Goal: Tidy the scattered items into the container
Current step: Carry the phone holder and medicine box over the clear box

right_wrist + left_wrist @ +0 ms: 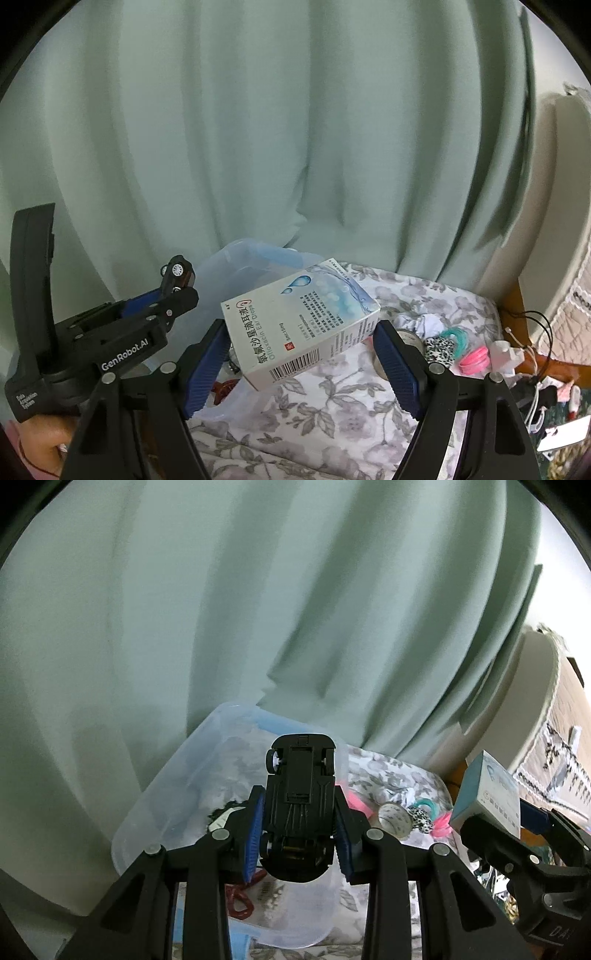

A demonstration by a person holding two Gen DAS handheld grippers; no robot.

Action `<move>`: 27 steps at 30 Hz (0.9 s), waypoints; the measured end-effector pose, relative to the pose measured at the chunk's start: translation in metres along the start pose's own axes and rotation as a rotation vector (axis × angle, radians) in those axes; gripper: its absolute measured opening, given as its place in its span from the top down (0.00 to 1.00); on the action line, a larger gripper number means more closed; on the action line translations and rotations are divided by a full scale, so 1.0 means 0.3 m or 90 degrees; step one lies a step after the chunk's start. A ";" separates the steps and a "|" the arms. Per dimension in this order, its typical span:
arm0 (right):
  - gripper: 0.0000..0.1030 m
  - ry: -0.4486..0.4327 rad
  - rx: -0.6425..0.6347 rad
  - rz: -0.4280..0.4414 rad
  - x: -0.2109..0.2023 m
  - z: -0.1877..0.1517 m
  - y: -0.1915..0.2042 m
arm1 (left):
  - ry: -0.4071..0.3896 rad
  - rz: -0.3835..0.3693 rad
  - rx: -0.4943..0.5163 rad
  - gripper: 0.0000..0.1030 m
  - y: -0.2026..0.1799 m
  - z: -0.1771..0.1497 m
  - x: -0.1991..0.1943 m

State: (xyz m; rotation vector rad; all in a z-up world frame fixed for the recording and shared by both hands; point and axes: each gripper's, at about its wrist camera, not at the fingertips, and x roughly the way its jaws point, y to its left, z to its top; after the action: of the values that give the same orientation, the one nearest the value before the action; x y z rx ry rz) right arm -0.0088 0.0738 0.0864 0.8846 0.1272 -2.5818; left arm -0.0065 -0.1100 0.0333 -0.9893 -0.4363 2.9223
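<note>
My left gripper (299,834) is shut on a black toy car (300,805), its underside facing the camera, held above the clear plastic container (155,805). The car also shows in the right wrist view (177,277), held by the left gripper (168,295). My right gripper (301,354) is shut on a white and blue ear drops box (299,325), held tilted just right of the container (236,266). The box also shows in the left wrist view (487,794). A red chain (240,904) lies in the container.
A floral cloth (351,398) covers the surface. On it lie a tape roll (395,818), a leopard-print hair tie (439,349), a teal ring (458,336) and pink rings (474,360). A pale green curtain (295,129) hangs behind. Cables and clutter (535,387) sit at right.
</note>
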 end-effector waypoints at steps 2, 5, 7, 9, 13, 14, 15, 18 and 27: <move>0.21 0.005 -0.007 0.004 0.016 0.002 0.018 | 0.000 0.005 -0.009 0.66 0.022 -0.002 0.002; 0.21 0.015 -0.016 0.008 0.044 0.001 0.045 | 0.005 0.014 -0.022 0.66 0.061 -0.009 0.010; 0.21 0.023 -0.022 0.011 0.060 -0.001 0.061 | 0.010 0.020 -0.029 0.66 0.083 -0.014 0.017; 0.21 0.032 -0.029 0.014 0.083 -0.004 0.078 | 0.017 0.023 -0.036 0.66 0.101 -0.019 0.025; 0.21 0.045 -0.039 0.019 0.113 -0.009 0.105 | 0.027 0.027 -0.048 0.66 0.137 -0.031 0.039; 0.21 0.048 -0.041 0.020 0.121 -0.009 0.112 | 0.028 0.027 -0.050 0.66 0.145 -0.032 0.041; 0.21 0.051 -0.044 0.022 0.129 -0.009 0.120 | 0.030 0.029 -0.053 0.66 0.155 -0.033 0.041; 0.21 0.060 -0.051 0.027 0.152 -0.011 0.140 | 0.034 0.032 -0.061 0.66 0.179 -0.036 0.046; 0.21 0.088 -0.062 0.043 0.239 -0.022 0.171 | 0.055 0.042 -0.078 0.66 0.239 -0.051 0.080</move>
State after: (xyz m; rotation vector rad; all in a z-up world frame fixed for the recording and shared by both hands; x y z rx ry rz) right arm -0.0357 0.0034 0.0400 1.0128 0.2564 -2.4288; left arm -0.0119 -0.1724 -0.0119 -1.1616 -0.5970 2.9262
